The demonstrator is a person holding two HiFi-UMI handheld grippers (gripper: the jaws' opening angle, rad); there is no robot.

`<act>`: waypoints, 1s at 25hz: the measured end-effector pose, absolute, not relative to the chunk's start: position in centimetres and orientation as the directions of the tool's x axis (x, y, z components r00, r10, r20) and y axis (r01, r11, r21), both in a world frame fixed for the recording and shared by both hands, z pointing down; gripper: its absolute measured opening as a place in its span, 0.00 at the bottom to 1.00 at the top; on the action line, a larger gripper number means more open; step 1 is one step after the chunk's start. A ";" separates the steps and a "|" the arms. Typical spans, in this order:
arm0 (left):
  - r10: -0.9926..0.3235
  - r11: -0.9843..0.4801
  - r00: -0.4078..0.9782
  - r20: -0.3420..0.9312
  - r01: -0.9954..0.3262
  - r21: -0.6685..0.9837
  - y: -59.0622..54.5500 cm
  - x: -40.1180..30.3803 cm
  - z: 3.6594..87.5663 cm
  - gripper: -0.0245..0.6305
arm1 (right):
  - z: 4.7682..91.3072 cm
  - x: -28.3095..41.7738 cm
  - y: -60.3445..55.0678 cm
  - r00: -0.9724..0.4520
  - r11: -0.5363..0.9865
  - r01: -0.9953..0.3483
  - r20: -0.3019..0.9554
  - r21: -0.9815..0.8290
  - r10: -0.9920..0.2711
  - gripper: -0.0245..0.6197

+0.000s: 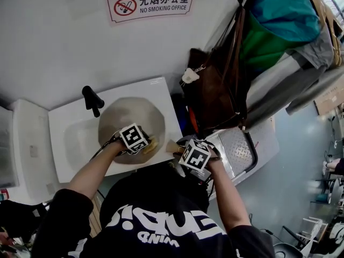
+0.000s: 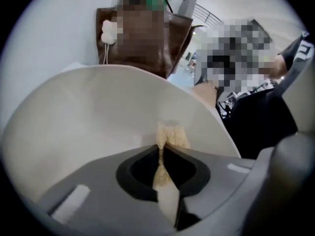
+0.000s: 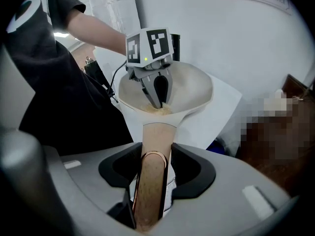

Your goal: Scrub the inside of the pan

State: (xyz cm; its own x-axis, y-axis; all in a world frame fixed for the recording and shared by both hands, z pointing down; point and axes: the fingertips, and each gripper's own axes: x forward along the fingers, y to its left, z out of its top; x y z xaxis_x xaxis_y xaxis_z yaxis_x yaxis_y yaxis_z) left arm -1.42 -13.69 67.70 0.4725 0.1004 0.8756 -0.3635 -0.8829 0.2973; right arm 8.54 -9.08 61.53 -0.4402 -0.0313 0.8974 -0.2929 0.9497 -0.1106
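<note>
Scrubbing looks under way: the right gripper (image 3: 152,167) clamps its fingers on the handle (image 3: 156,141), the left gripper (image 3: 158,103) pinches the scrub pad (image 2: 170,136) in its fingers, and the pad next needs sweeping across the inside of the pan (image 2: 93,117).

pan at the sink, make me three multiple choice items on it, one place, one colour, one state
1. Where is the scrub pad?
A in the pan
B on the floor
C on a shelf

2. What colour is the handle?
A blue
B tan
C black

3. What state is the right gripper in?
A open and empty
B shut on the handle
C shut on the scrub pad

Answers:
1 A: the left gripper holds it against the pan's inner wall.
2 B: it shows tan in the right gripper view.
3 B: its jaws close on the handle from both sides.
</note>
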 end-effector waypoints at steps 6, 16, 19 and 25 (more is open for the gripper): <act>-0.093 -0.894 0.527 0.845 -0.417 0.162 -16.2 -0.2 67.3 0.08 | 61.6 8.6 -8.9 -0.437 0.948 -0.296 0.899 -0.117 -0.025 0.33; -0.342 -0.875 0.511 0.788 -0.479 -0.069 -21.0 0.6 66.1 0.08 | 61.4 8.5 -8.9 -0.432 0.948 -0.297 0.901 -0.117 -0.025 0.33; -0.396 -0.866 0.482 0.782 -0.478 -0.144 -22.1 0.4 66.3 0.08 | 61.5 8.5 -8.9 -0.424 0.948 -0.299 0.905 -0.109 -0.029 0.33; -0.457 -0.844 0.415 0.787 -0.482 -0.235 -24.1 -0.7 66.6 0.08 | 61.5 8.6 -8.8 -0.427 0.945 -0.305 0.904 -0.116 -0.027 0.33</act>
State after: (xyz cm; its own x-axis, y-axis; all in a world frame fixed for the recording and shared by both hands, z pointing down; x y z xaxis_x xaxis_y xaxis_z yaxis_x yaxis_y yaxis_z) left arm -0.74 -24.06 66.57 0.4152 -0.4568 0.7867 -0.4823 -0.8438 -0.2354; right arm 8.63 -8.75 61.48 -0.4274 -0.0273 0.9036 -0.3054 0.9452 -0.1159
